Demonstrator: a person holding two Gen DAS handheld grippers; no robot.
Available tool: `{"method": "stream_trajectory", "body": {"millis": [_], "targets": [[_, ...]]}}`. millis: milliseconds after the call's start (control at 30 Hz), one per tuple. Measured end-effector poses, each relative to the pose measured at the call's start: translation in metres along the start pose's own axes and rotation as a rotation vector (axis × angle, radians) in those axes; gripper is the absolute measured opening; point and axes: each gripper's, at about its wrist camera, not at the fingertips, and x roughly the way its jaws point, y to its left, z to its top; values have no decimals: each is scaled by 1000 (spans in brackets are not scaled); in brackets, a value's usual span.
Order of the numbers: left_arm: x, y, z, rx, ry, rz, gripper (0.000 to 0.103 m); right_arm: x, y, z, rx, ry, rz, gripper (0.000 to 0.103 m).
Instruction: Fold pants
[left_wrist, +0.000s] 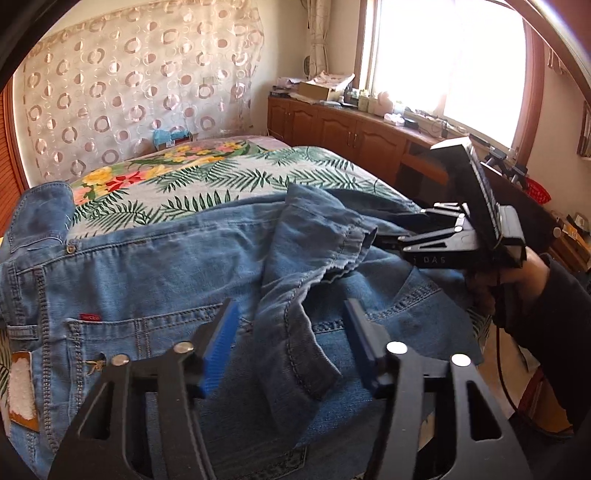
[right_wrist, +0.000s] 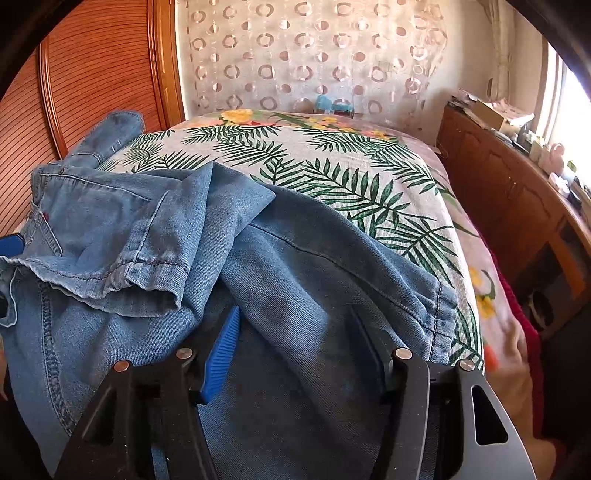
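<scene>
The faded blue denim pants (left_wrist: 155, 266) lie crumpled along the bed's near edge, legs flopped over the seat (folding barely begun). Left tongs (left_wrist: 291, 332) and right tongs (right_wrist: 299, 343) both gape, holding nothing.

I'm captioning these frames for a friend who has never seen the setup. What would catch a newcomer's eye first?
Probably the blue jeans, heaped half-folded across the near end of the bed, one hemmed leg flopped back over the seat. Behind them the leafy, flowered bedspread stretches toward a curtain of rings. In the left view, a bright window glares at upper right.
</scene>
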Motion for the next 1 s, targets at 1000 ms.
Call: {"method": "stream_trajectory", "body": {"millis": [1000], "targets": [[2,28,-15,-85,-6,28,28,-19,13,13,23,-19,252,29]]}}
